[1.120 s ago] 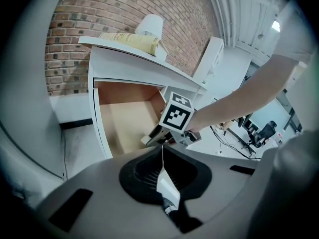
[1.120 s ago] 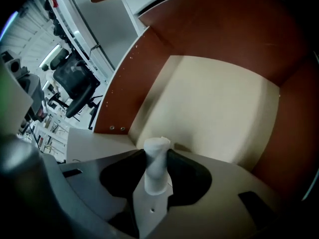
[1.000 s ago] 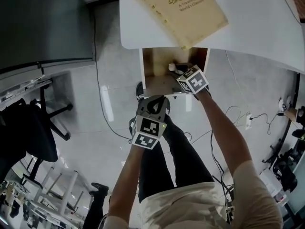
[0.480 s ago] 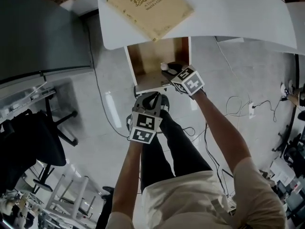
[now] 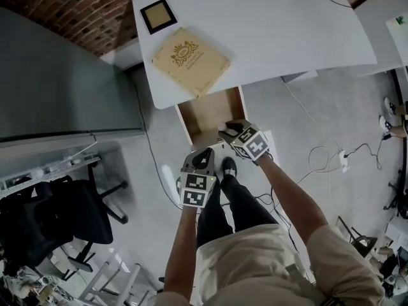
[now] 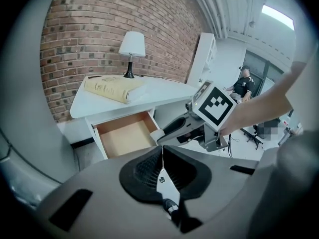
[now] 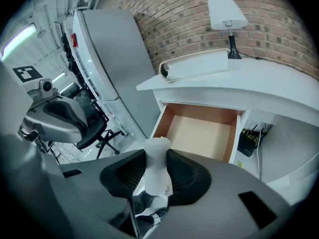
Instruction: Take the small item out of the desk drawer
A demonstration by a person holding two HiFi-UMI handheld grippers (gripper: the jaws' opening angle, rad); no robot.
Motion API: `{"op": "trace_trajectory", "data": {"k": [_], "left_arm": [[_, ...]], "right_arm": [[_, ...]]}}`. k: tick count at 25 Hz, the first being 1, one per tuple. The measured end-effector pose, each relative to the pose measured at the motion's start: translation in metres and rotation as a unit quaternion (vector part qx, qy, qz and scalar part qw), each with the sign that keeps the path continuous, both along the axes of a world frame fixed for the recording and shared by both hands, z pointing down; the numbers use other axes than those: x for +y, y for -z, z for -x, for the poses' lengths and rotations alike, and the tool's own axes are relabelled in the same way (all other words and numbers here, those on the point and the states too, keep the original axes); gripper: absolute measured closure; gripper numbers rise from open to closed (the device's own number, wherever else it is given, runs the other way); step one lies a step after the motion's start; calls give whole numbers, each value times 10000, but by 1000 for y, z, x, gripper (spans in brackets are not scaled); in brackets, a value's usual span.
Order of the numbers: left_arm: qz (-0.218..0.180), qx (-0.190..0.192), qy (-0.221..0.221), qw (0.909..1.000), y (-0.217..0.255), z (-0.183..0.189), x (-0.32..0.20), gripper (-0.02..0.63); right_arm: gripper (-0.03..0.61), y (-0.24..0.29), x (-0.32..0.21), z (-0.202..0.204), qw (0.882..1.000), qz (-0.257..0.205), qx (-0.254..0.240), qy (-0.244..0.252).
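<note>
Clamping a small white item (image 7: pixel 156 156) between the ribbed black pads (image 7: pixel 187 178) of the right tool (image 7: pixel 155 177), with the jaws at a middling width set by the item itself. Holding it upright, rounded top poking above the pads and lower end showing beneath them. Hanging it in the air by the open drawer (image 5: pixel 207 110), outside the box: just over the drawer's near right corner in the head view, with the drawer's opening lying beyond it in the right tool view. Showing a plain light-wood bottom in that drawer, pulled out toward the near side from under the white desk (image 5: pixel 274 30).

Carrying the left tool (image 6: pixel 162 161) closed, pads meeting along a thin line with nothing gripped, to the left of and nearer than the right tool, over the grey floor (image 5: pixel 319 107).

Resting on the desk's left part: a tan book (image 5: pixel 190 61) close to the near edge, just beyond the drawer, and farther left a small black-framed square (image 5: pixel 158 15). Standing at the desk's far edge by the brick wall (image 6: pixel 84 29): a lamp (image 7: pixel 227 11) with a white shade. Parked on the floor well to the left: a black office chair (image 5: pixel 64 212).
</note>
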State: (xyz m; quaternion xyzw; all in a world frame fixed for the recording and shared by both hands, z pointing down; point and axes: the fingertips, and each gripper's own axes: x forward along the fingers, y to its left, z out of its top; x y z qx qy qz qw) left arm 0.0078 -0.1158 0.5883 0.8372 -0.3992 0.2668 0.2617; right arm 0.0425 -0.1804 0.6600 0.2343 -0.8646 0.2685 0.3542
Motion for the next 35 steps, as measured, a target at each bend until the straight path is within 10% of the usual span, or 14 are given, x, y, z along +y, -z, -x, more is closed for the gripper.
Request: {"op": "trace_trajectory", "data": {"k": [17, 35], "left_arm": [[-301, -158, 80, 9994, 64, -8, 24, 594], [-735, 96, 974, 9925, 121, -3, 23, 594]], "right_arm": [[423, 106, 53, -29, 9911, -166, -579, -1190], [423, 197, 76, -18, 9850, -744, -1210, -983]]}}
